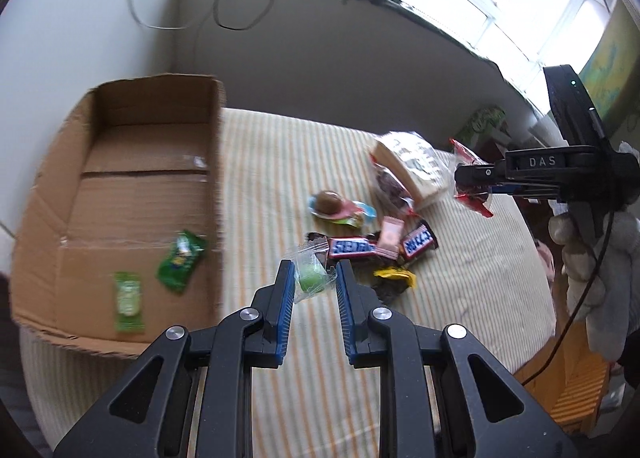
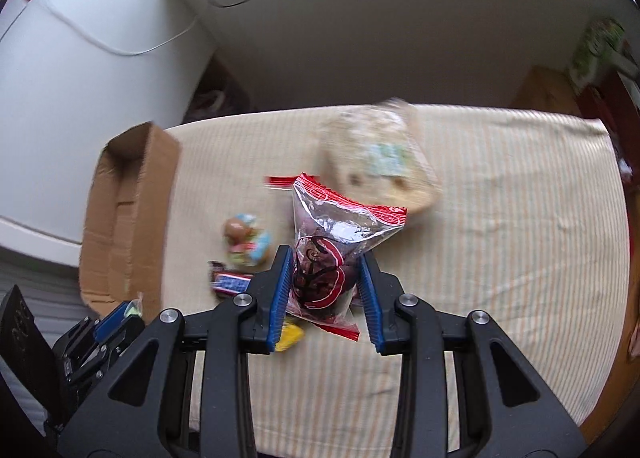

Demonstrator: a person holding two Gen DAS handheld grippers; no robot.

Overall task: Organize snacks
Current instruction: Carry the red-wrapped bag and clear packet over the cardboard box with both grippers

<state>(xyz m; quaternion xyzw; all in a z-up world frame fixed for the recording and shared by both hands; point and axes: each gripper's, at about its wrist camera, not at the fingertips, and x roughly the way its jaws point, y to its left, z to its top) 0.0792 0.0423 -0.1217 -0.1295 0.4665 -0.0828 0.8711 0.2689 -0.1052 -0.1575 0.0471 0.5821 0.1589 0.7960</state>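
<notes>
— Snacks [image 1: 362, 248] lie heaped on the striped cloth [image 1: 272, 162], just beside the cardboard box [image 1: 120, 194]. See the two chocolate bars [image 1: 352, 248] there?

— Yes, with a pink packet [image 1: 390, 238] lying across them and a yellow wrapper [image 1: 396, 276] on the side away from the box. What is the left gripper [image 1: 314, 282] doing?

— Its jaws pinch a small clear packet with a green sweet [image 1: 310, 276], lifted off the cloth, near the box's open side.

— And the right gripper [image 2: 324, 282]?

— Pinching a clear bag with red edges [image 2: 328, 242] holding something dark, up above the heap, farther from the box.

— Anything inside the box?

— Two green packets [image 1: 182, 260] on its floor, near the front corner.

— Beyond the heap?

— A large pale bag [image 1: 414, 166], well apart from the box. A brown round sweet on colourful wrapping [image 1: 332, 204] sits between them.
</notes>
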